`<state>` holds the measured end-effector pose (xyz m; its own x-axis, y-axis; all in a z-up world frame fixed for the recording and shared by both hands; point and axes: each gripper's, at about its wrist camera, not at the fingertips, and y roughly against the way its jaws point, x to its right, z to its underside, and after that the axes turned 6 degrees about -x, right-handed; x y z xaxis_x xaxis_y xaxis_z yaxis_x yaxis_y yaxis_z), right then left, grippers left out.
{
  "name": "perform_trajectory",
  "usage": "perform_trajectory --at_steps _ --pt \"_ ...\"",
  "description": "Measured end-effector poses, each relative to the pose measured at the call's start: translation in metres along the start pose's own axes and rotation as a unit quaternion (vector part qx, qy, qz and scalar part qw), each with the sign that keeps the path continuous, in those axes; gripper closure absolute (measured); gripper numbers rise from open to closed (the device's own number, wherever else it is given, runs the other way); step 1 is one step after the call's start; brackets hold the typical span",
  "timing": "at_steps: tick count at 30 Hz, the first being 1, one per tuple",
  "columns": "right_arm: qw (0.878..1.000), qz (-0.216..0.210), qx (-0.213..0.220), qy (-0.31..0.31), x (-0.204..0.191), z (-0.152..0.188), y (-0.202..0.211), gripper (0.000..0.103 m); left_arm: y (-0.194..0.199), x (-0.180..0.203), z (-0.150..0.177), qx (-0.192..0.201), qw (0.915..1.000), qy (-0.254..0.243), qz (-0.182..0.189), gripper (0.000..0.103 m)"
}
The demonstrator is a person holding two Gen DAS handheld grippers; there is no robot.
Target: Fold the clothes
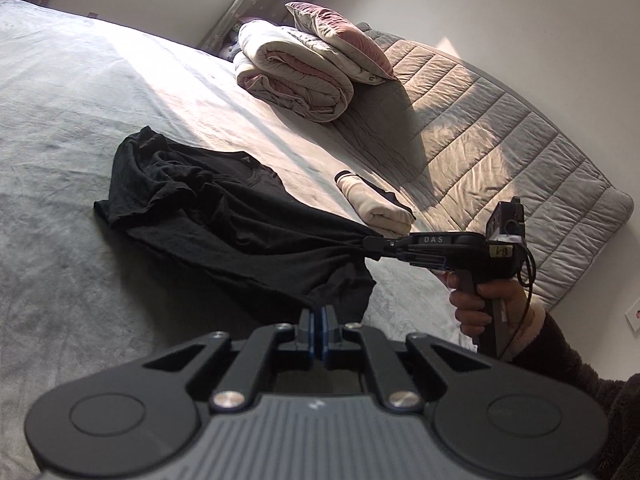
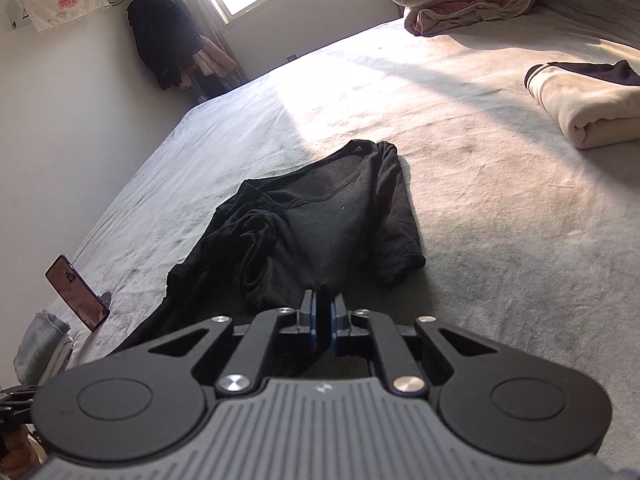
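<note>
1. Left wrist view: the left gripper (image 1: 320,314) is clenched on the hem of the crumpled black cotton T-shirt (image 1: 224,216), which trails onto the grey bed sheet (image 1: 80,120). Beside it, a hand (image 1: 476,308) levels the right gripper (image 1: 370,249), pinching another corner.
2. Right wrist view: the right gripper, angled downward, grips the T-shirt's near edge; the shirt stretches ahead across the bed.

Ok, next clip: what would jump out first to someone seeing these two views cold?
The black T-shirt in the middle of the grey bed, its near edge pinched by both tools: the left hand-held gripper and the right hand-held gripper are each shut on the fabric, pulling it taut between them. Behind it, a folded cream garment lies to the right, and a rolled quilt with a pink pillow is stacked by the padded headboard.
</note>
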<state>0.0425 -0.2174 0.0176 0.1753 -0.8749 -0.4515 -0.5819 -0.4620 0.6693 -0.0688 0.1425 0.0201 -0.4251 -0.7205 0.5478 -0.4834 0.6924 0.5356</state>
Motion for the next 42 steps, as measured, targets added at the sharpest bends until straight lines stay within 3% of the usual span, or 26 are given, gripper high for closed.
perform_trajectory --at_steps 3,13,17,19,21,23,29,31,33,39,42 --pt "1.0 0.001 -0.004 -0.001 0.005 0.003 0.004 0.095 -0.006 0.007 0.002 -0.022 0.9997 -0.013 0.003 0.1" --pt "0.997 0.031 -0.07 -0.014 0.017 0.016 -0.017 0.094 -0.049 0.003 0.009 -0.136 0.9882 -0.031 -0.063 0.099" --pt "0.998 0.043 -0.054 -0.008 0.019 0.015 -0.013 0.088 -0.056 -0.003 0.01 -0.153 0.9841 -0.027 -0.085 0.098" --pt "0.998 0.043 -0.047 -0.009 0.02 0.013 -0.01 0.088 -0.056 -0.007 0.009 -0.153 0.9838 -0.019 -0.092 0.091" --pt "0.998 0.04 -0.044 -0.02 0.024 0.011 -0.01 0.088 -0.055 -0.011 0.006 -0.146 0.9842 -0.01 -0.1 0.071" --pt "0.998 0.039 -0.042 -0.031 0.028 0.01 -0.01 0.088 -0.052 -0.016 0.003 -0.135 0.9846 -0.001 -0.111 0.065" --pt "0.996 0.041 -0.042 -0.064 0.04 0.007 -0.017 0.086 -0.046 -0.045 -0.009 -0.096 0.9847 0.054 -0.135 0.063" --pt "0.995 0.044 -0.038 -0.075 0.043 0.006 -0.02 0.081 -0.044 -0.057 -0.014 -0.07 0.985 0.082 -0.134 0.063" --pt "0.995 0.047 -0.034 -0.087 0.047 0.005 -0.022 0.067 -0.042 -0.07 -0.018 -0.04 0.9836 0.115 -0.133 0.063" --pt "0.991 0.047 -0.028 -0.121 0.054 -0.001 -0.034 0.067 -0.053 -0.097 -0.033 0.019 0.9693 0.205 -0.134 0.063" --pt "0.99 0.054 -0.024 -0.129 0.054 -0.005 -0.042 0.067 -0.067 -0.111 -0.041 0.039 0.9561 0.252 -0.143 0.064"
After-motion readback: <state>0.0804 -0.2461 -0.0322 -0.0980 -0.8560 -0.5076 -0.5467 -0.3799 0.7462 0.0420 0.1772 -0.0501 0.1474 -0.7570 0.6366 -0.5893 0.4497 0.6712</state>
